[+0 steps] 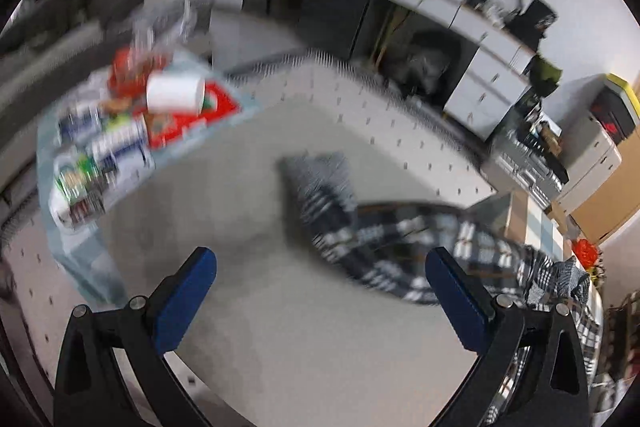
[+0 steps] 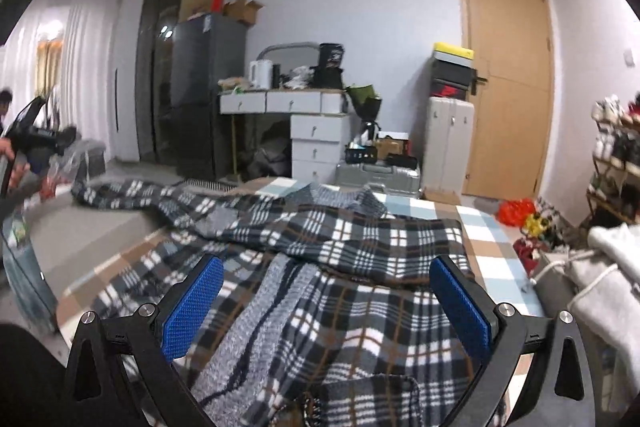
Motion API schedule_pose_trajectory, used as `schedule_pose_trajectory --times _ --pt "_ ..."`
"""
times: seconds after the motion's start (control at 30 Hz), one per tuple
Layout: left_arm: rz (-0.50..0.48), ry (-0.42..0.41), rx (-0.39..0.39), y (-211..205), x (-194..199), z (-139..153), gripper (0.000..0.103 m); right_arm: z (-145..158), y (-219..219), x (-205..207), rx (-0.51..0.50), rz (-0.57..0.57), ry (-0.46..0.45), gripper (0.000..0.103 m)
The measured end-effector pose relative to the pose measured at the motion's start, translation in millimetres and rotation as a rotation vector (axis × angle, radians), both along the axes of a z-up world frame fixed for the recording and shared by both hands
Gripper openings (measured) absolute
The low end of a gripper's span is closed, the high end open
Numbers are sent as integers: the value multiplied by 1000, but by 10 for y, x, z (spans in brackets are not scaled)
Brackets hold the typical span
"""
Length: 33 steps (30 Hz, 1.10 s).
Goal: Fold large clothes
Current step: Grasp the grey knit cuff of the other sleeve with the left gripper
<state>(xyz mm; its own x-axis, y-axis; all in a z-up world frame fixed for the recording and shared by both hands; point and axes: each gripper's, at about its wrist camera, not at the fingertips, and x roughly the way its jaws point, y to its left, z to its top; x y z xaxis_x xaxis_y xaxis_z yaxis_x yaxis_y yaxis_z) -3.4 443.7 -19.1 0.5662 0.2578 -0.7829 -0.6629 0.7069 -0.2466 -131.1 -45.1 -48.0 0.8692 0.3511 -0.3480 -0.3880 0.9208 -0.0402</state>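
A large black, white and grey plaid garment [image 2: 344, 283] lies spread over the bed, one sleeve [image 2: 132, 199] stretched out to the left. My right gripper [image 2: 326, 299] hangs open just above the garment's body, its blue pads [image 2: 192, 311] holding nothing. In the blurred left wrist view the sleeve [image 1: 360, 223] lies across the grey mattress [image 1: 224, 211], its cuff toward the middle. My left gripper [image 1: 320, 291] is open above bare mattress, left of the sleeve and empty. That left gripper [image 2: 36, 139] also appears at the far left of the right wrist view, held by a hand.
A clear bag of packets and a white roll [image 1: 120, 131] sits on the mattress's left part. Beyond the bed stand a white drawer desk [image 2: 296, 123], a dark fridge [image 2: 200, 91], suitcases [image 2: 376, 175] and a wooden door [image 2: 508, 83]. White folded fabric [image 2: 600, 267] lies at right.
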Motion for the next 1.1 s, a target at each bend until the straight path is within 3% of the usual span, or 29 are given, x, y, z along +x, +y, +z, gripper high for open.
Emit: schedule_pose_trajectory --times 0.1,0.2,0.3,0.4,0.6,0.67,0.7,0.73,0.8,0.87,0.9,1.03,1.1 --pt "33 60 4 57 14 -214 102 -63 124 -9 -59 9 -1 103" --pt "18 -12 -117 155 53 -362 102 -101 215 -46 -108 16 -16 103" --pt "-13 -15 -248 230 223 -544 102 -142 282 -91 -137 29 -43 103" --pt "-60 13 -279 234 418 -634 102 -182 342 -78 -161 31 -35 103" --pt "-89 -83 -385 309 673 -662 99 -250 434 -13 -181 28 -8 103" --pt "-94 -86 -419 371 722 -674 83 -275 468 -1 -195 27 -3 103" --pt "-72 -63 -417 409 715 -697 65 -287 481 -1 -202 29 -2 103" --pt "-56 -47 -416 447 700 -728 54 -298 492 -5 -210 32 -2 103" --pt "-45 -57 -397 480 710 -709 48 -321 511 -18 -223 38 -4 103" --pt "-44 -52 -379 500 688 -696 31 -329 525 -29 -233 43 -6 103" --pt "-49 -47 -380 500 683 -696 18 -333 534 -37 -237 47 -8 103" --pt "-31 -102 -381 558 561 -697 9 -332 566 -67 -251 61 -18 103" --pt "-17 -138 -328 543 477 -604 8 -337 583 -83 -261 65 -23 103"
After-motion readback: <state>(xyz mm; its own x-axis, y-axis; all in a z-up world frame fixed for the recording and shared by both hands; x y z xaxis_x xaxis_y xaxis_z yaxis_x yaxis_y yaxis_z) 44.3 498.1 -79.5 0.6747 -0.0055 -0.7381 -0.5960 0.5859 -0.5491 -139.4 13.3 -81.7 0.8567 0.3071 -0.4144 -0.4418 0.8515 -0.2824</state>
